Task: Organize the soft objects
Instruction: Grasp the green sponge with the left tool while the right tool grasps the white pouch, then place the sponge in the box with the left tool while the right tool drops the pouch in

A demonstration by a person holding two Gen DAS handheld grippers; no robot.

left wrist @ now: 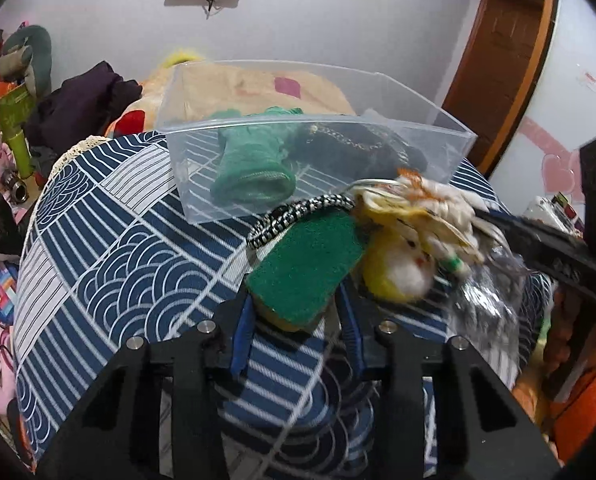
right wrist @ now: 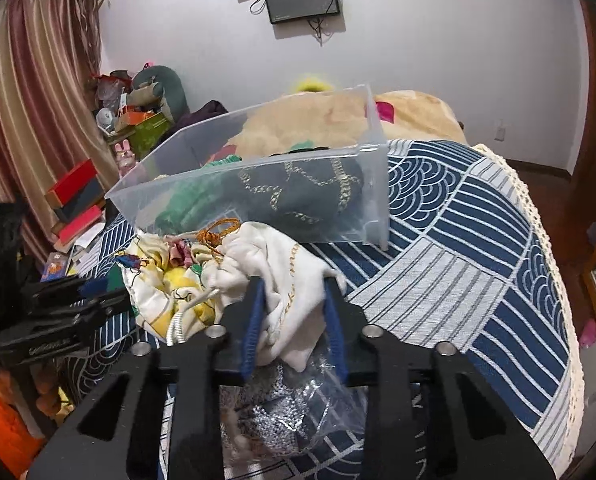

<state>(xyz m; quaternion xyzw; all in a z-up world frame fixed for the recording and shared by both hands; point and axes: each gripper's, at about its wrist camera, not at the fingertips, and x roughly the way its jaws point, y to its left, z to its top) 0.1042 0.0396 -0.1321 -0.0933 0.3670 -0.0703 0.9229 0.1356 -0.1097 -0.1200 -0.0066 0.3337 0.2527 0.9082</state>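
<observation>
Nothing here can be read. The left gripper [right wrist: 93, 304] has pale lettering along its black side, too blurred to make out; the books' [right wrist: 75, 208] covers are illegible.

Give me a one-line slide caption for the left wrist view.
Left gripper clamps a green sponge before the clear bin.

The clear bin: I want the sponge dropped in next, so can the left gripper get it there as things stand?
Probably yes. The left gripper holds the green sponge, and the clear bin sits just ahead with its top open. Only the black-and-white cord lies between; lifting over the near wall should clear it.
</observation>
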